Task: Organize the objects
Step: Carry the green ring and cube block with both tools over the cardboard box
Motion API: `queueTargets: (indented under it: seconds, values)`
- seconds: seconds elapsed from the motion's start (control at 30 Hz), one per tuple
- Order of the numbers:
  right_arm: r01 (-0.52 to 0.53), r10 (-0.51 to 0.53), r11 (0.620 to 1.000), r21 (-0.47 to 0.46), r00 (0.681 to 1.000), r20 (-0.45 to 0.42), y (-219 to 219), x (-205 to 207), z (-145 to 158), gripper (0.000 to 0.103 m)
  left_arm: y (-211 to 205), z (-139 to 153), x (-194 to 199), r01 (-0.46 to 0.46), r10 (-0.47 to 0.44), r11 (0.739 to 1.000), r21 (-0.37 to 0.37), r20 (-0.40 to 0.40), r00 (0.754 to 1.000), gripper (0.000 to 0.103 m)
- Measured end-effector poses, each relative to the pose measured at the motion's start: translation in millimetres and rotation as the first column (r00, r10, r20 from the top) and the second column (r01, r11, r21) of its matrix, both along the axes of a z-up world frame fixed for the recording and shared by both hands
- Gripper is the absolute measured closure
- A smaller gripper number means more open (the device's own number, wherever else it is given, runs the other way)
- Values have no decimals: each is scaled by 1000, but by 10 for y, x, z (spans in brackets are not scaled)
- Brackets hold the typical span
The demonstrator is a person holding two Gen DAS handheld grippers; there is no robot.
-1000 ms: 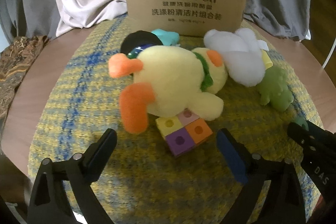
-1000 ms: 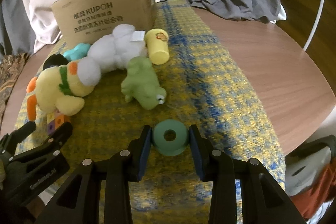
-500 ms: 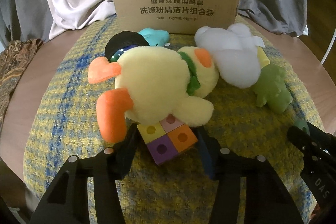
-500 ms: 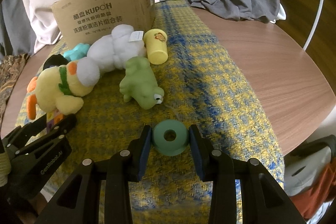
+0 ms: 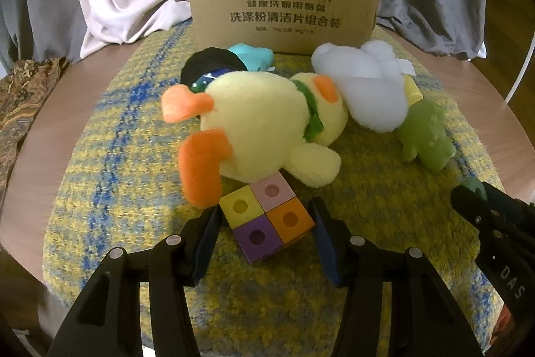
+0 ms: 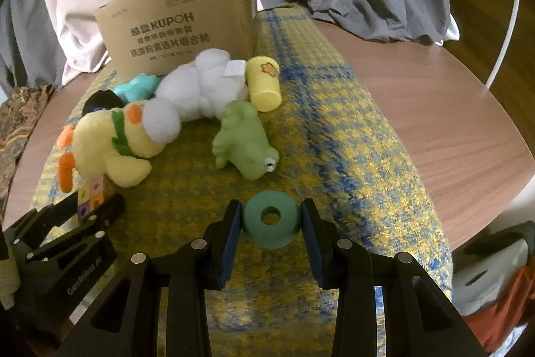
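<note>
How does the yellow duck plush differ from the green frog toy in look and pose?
The yellow duck plush is fluffy, with orange feet and a green collar; the green frog toy is smooth and one colour, with a white eye. The duck looks clearly bigger than the frog. The duck touches the white plush and the coloured block; the frog lies more apart. Both lie on their sides on the yellow mat.

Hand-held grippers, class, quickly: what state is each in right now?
Left hand-held gripper: jaws around the four-colour block, grip not confirmed.
Right hand-held gripper: shut on the green ring.
</note>
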State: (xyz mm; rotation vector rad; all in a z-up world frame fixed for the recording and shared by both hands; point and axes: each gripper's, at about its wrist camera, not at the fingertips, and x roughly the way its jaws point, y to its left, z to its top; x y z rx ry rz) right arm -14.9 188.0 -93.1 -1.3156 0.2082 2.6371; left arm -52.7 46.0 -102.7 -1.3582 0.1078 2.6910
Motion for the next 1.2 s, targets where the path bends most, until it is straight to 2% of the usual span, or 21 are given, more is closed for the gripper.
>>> queueTargets:
  seconds: [0.67,1.2]
  values:
    - [-95,96,995,21,992,-78,-381,-53,374,67,-307,402,98,-34,35,999,21,-66,997,51]
    - [-124,129,991,41,979,-158,-494,-240,782,67,-431,868,-47,-46,50,999,23,-176,983,51]
